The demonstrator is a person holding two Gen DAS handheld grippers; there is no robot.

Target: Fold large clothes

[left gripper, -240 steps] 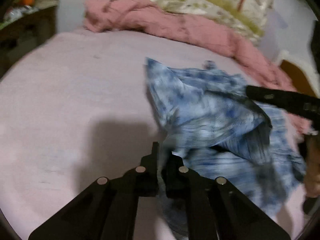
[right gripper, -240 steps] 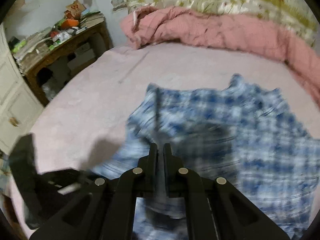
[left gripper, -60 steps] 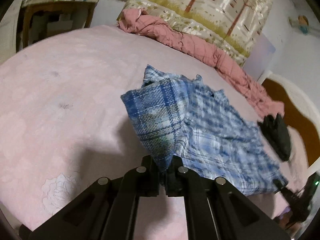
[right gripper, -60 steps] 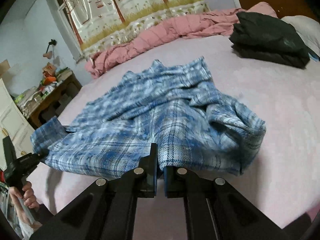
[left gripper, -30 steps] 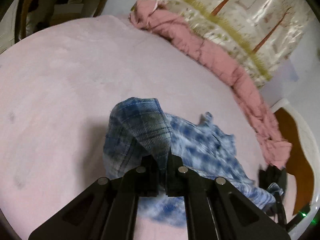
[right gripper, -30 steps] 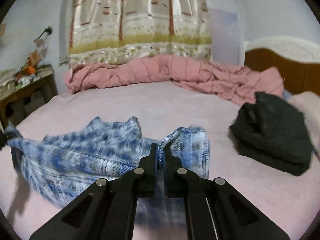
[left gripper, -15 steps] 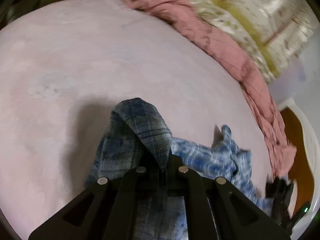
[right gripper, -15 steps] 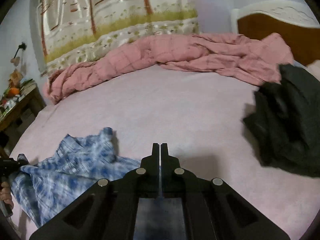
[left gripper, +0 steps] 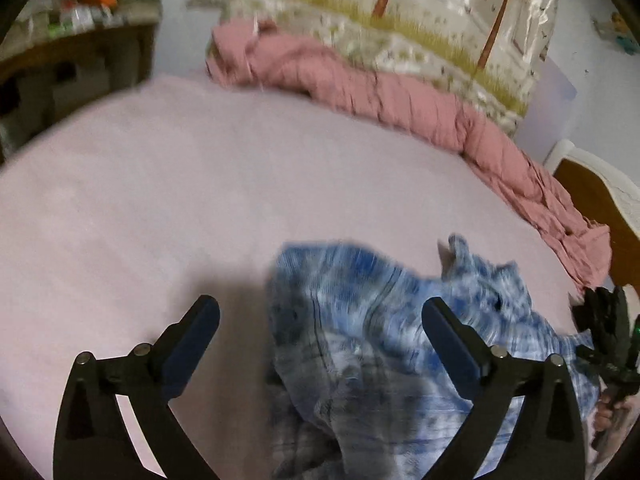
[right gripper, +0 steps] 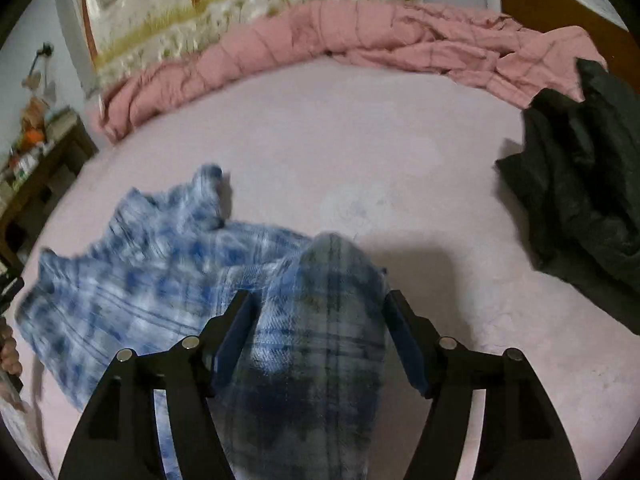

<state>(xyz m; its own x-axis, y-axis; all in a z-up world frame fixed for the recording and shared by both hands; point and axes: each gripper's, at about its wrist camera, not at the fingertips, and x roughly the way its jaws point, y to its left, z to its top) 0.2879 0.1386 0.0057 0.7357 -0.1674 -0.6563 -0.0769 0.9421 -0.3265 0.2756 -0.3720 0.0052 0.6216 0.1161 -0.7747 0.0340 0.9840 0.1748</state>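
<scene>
A blue plaid shirt (left gripper: 372,332) lies crumpled on the pink bed (left gripper: 160,200). My left gripper (left gripper: 320,316) is open wide, and a fold of the shirt lies loose between its fingers. In the right wrist view the shirt (right gripper: 160,276) spreads to the left, and a humped fold of it rises between the open fingers of my right gripper (right gripper: 318,308). Neither gripper pinches the cloth. The right gripper also shows at the right edge of the left wrist view (left gripper: 608,344).
A rolled pink quilt (right gripper: 320,36) runs along the far side of the bed. A dark folded garment (right gripper: 584,184) lies at the right. A cluttered wooden table (left gripper: 76,48) stands off the bed's left. A wooden headboard (left gripper: 600,196) is at the right.
Both grippers were shut on the shirt half a second ago and have opened. The shirt has dropped onto the bed between them.
</scene>
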